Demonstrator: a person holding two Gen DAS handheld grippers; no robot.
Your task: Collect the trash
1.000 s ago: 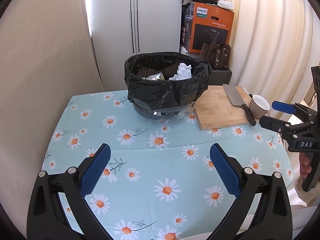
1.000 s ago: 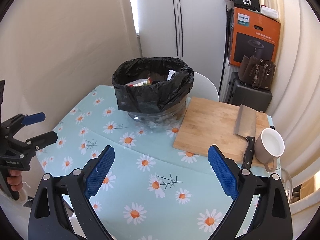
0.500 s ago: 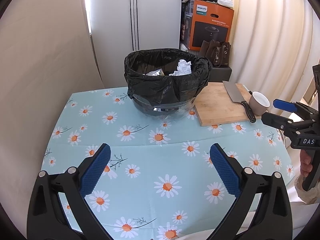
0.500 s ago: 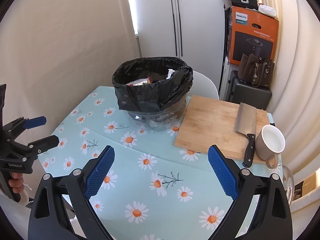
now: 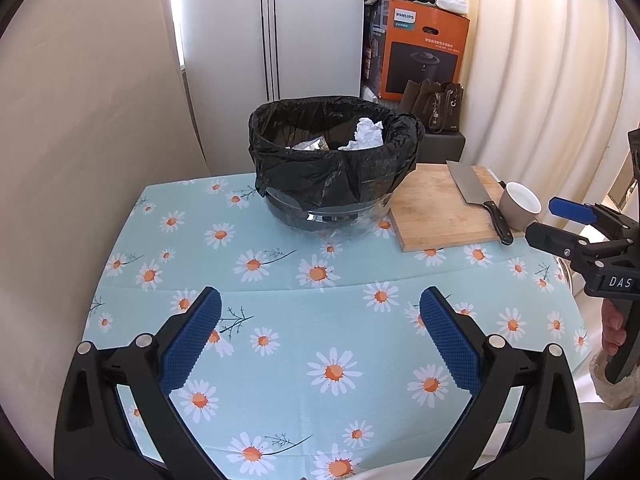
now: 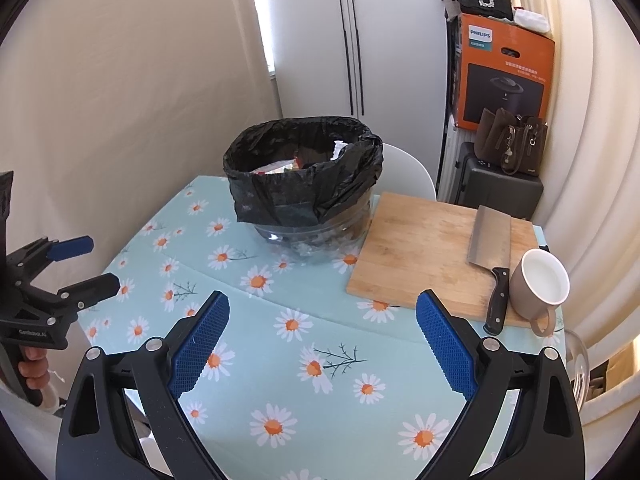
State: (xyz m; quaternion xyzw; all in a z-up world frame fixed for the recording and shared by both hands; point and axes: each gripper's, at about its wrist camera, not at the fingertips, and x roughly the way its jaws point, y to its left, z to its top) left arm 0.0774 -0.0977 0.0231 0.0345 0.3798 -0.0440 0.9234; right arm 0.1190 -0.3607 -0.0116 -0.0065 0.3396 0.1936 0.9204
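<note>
A glass bowl lined with a black trash bag point(image 5: 334, 168) point(image 6: 304, 180) stands at the far side of the daisy tablecloth point(image 5: 320, 340). Crumpled white paper point(image 5: 366, 134) and a foil wrapper point(image 5: 308, 145) lie inside it. My left gripper point(image 5: 320, 324) hovers open over the near part of the table with nothing between its blue pads. My right gripper point(image 6: 322, 328) is also open and empty, above the table's near right side. Each gripper shows in the other's view: the right gripper point(image 5: 560, 220) at the right edge, the left gripper point(image 6: 86, 264) at the left edge.
A wooden cutting board point(image 5: 444, 208) point(image 6: 432, 248) lies right of the bowl with a cleaver point(image 5: 474, 196) point(image 6: 490, 248) on it. A beige mug point(image 5: 518, 206) point(image 6: 540, 284) sits beside the cleaver's handle. A glass rim point(image 6: 578, 364) shows at the table's right edge. Curtains, a white chair, boxes and a suitcase stand behind.
Both grippers have drawn back slightly from the bowl and stayed open; the bowl looks a bit smaller and farther. Nothing on the table has moved.
</note>
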